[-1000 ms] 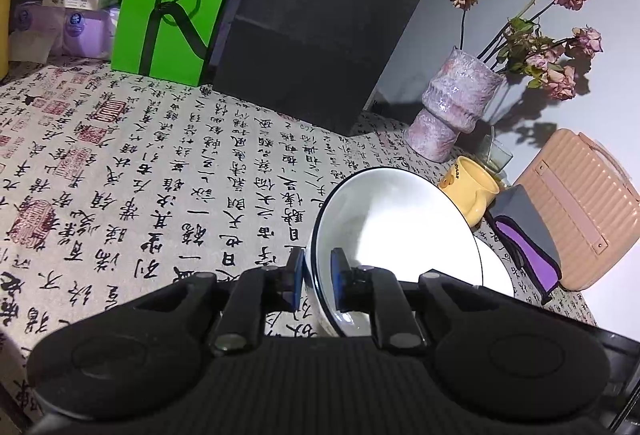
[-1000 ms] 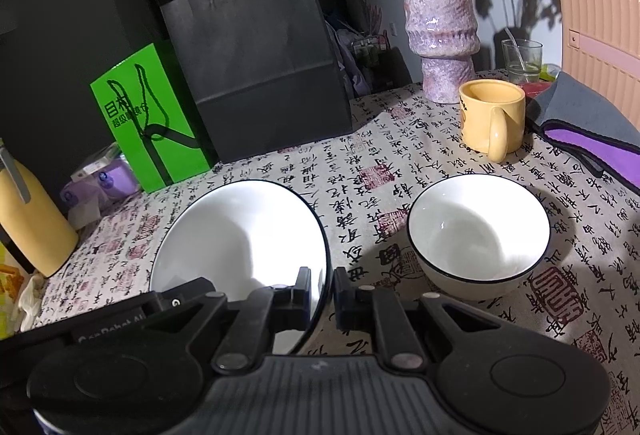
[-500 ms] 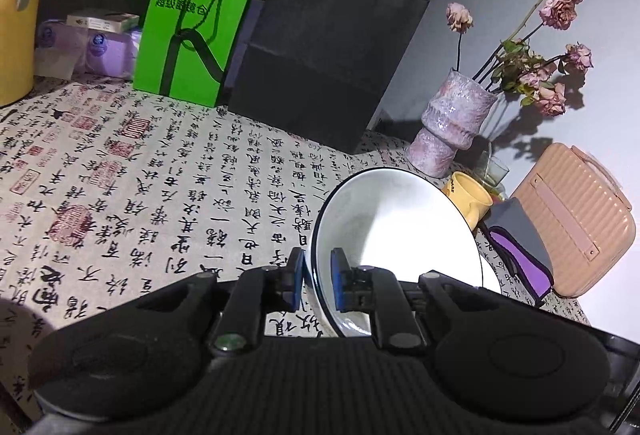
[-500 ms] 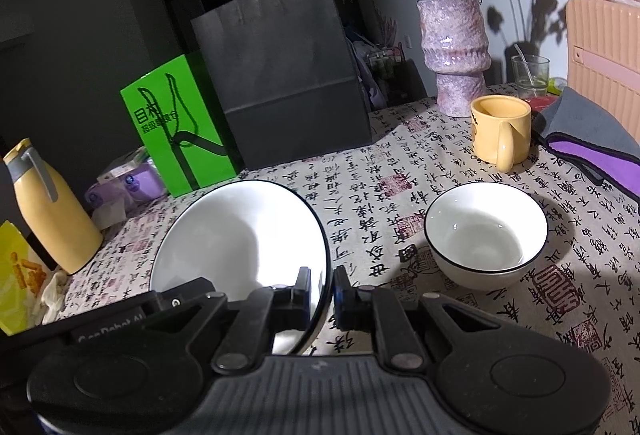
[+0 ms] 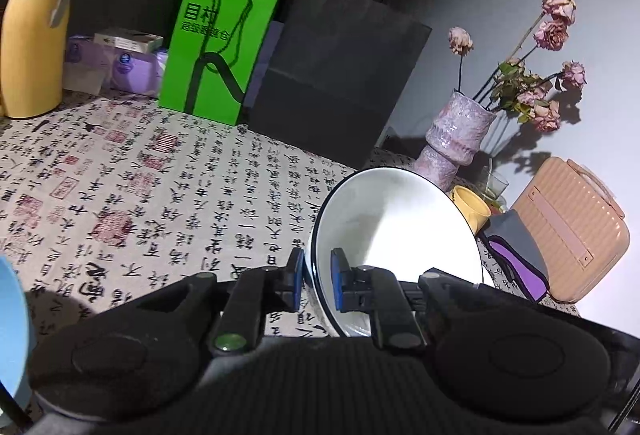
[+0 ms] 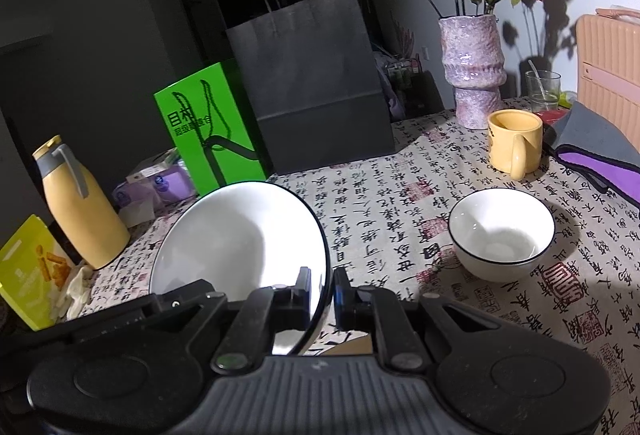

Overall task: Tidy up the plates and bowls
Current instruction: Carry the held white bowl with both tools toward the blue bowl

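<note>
Two claws clenched on one bowl | white, black rim, tilted | left claw | right claw

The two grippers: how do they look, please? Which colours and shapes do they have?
Both the left gripper and the right gripper are matte black, with a ribbed body, two rounded side lobes, and linkage bars with metal pivot screws. The fingers carry blue pads. No sleeves or cables show.

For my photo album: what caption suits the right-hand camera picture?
Right gripper pinches a large white bowl by its rim above a calligraphy tablecloth.
</note>
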